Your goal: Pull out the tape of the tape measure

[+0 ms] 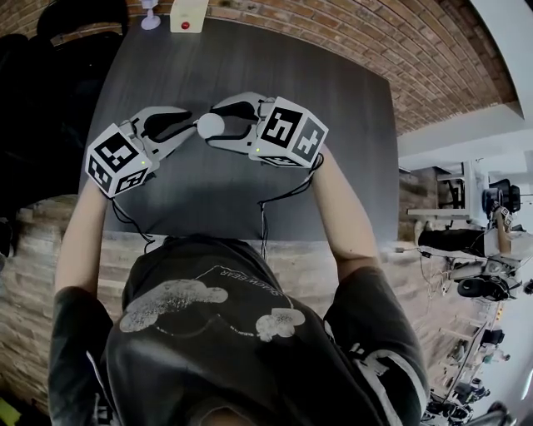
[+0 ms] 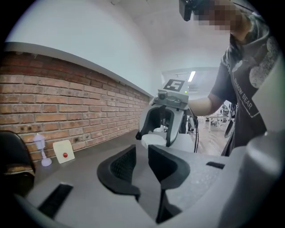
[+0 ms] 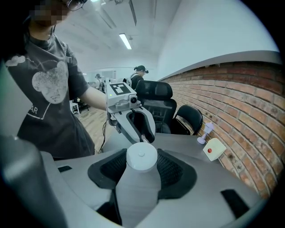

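Across the top of the head view, a dark grey desk (image 1: 250,66) runs up to a brick wall (image 1: 350,33). You're standing at the near edge in a dark printed T-shirt (image 1: 208,333), both arms out over the desk.

Black office chairs (image 3: 153,95) sit off the desk's far end in the right gripper view.

Your left gripper (image 2: 142,151) and right gripper (image 3: 141,162) point at each other over the middle of the desk, tips nearly meeting. The marker cubes (image 1: 117,160) are nearest you, and black cables (image 1: 287,195) trail back off the desk edge.

Right fingers (image 3: 173,171) are clamped on the tape measure (image 1: 210,126), a white round case. It's pinched by its sides between the black pads, with the flat face towards the camera.

Left fingers (image 2: 120,167) stand a narrow gap apart, and only desk shows through the gap. The case is just past their tips, still in the right gripper. Can't tell whether the left tips touch it.

At the far edge by the wall there's a cream box with a red button (image 1: 188,15). A small white stand (image 1: 150,15) is just beside it.
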`<state>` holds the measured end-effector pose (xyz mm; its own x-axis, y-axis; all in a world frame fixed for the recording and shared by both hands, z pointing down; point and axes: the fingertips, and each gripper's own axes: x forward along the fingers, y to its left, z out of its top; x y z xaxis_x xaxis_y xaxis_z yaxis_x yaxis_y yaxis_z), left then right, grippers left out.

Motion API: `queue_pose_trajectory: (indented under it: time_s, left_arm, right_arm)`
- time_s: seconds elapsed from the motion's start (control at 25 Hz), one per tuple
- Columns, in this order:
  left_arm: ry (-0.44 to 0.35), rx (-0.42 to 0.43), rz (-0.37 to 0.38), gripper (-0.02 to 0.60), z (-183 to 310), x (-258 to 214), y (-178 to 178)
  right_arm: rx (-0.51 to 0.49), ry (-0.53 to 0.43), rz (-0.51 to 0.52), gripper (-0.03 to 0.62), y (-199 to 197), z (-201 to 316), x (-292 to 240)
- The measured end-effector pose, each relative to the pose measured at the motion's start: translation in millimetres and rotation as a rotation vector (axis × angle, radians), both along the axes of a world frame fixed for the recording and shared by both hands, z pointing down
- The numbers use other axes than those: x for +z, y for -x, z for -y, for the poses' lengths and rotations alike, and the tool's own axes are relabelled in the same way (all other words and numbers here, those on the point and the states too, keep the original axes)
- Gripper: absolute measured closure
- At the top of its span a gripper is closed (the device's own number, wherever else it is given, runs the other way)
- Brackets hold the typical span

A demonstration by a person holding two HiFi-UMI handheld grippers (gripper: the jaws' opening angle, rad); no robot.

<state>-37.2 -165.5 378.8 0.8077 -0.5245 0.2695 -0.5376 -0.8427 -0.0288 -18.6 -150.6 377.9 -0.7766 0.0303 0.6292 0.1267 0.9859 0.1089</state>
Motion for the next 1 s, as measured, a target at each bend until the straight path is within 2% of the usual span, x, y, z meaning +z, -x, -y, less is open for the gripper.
queue_pose_trajectory:
  time_s: [0.16, 0.36, 0.64, 0.88, 1.0]
  left_arm:
    - [-0.050, 0.020, 0.041, 0.566, -3.0, -4.5, -4.1]
    - [-0.060, 0.020, 0.046, 0.569, 0.2, -7.0, -2.6]
    - [-0.048, -0.009, 0.042, 0.572, 8.2, -10.4, 8.3]
    - [-0.019, -0.067, -0.016, 0.572, 13.6, -13.1, 32.3]
    - [-0.023, -0.098, -0.020, 0.572, 16.1, -15.6, 49.1]
  right_arm:
    - [0.004, -0.009, -0.004, 0.361, 2.0, 1.2, -3.0]
    - [0.026, -0.020, -0.004, 0.361, 4.0, 4.1, -4.4]
    - [0.123, -0.011, 0.035, 0.361, 10.6, 12.6, -8.2]
    - [0.273, -0.025, 0.056, 0.361, 5.5, 32.9, -10.3]
    - [0.329, -0.014, 0.074, 0.361, -2.1, 40.9, -13.6]
